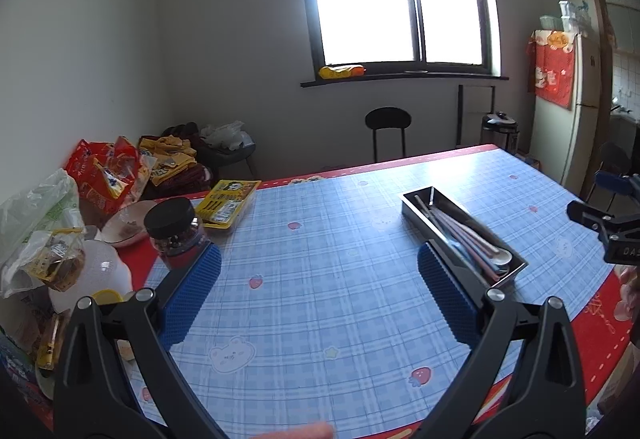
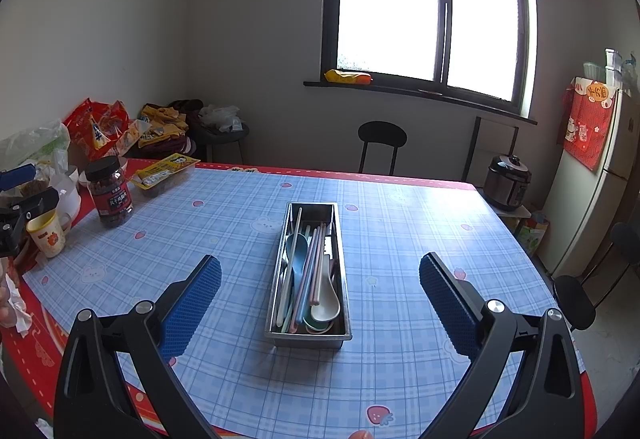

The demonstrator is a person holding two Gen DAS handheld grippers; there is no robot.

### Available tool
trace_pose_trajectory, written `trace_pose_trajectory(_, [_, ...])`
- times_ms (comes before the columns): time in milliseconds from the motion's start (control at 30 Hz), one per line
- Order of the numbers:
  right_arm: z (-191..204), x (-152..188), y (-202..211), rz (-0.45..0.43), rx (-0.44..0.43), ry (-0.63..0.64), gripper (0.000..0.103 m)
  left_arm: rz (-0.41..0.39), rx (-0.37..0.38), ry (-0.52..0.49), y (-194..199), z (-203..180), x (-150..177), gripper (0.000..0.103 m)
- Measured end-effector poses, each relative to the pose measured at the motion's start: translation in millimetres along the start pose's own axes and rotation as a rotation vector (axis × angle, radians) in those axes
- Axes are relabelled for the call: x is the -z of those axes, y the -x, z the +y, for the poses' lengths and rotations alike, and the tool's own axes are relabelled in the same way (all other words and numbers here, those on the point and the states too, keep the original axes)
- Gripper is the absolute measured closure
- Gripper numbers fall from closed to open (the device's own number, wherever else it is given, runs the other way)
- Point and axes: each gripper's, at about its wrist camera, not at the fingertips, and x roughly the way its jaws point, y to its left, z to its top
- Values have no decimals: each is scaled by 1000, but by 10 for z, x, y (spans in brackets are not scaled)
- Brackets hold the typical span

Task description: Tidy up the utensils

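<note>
One steel tray [image 2: 308, 335] sits mid-table on the blue plaid cloth [image 2: 400, 239], packed lengthwise with utensils: three spoons [image 2: 325, 305] show, white, blue and green, among a bundle of chopsticks [image 2: 316, 263] too overlapped to count. All look light, stiff and slick, so a grip across a handle's middle probably suits best. The right gripper [image 2: 320, 303] hangs wide and empty over the near end; the left gripper [image 1: 319, 291] gapes wide left of the tray. One dark-lidded jar [image 2: 110, 191] stands far left.
</note>
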Motion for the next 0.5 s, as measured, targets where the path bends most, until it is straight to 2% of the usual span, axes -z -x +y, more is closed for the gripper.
trace_pose_trajectory(67, [0,2,0,0,1,0,6,-2,30,44,18,51,4,6])
trace_pose_trajectory(333, [-13,4,13,-1,5,-5,6,-34,-43,19,64,5,6,6])
trace_pose_trajectory(500, [-15,-1,19,-1,6,-5,6,-32,-43,12,72,1,-12,6])
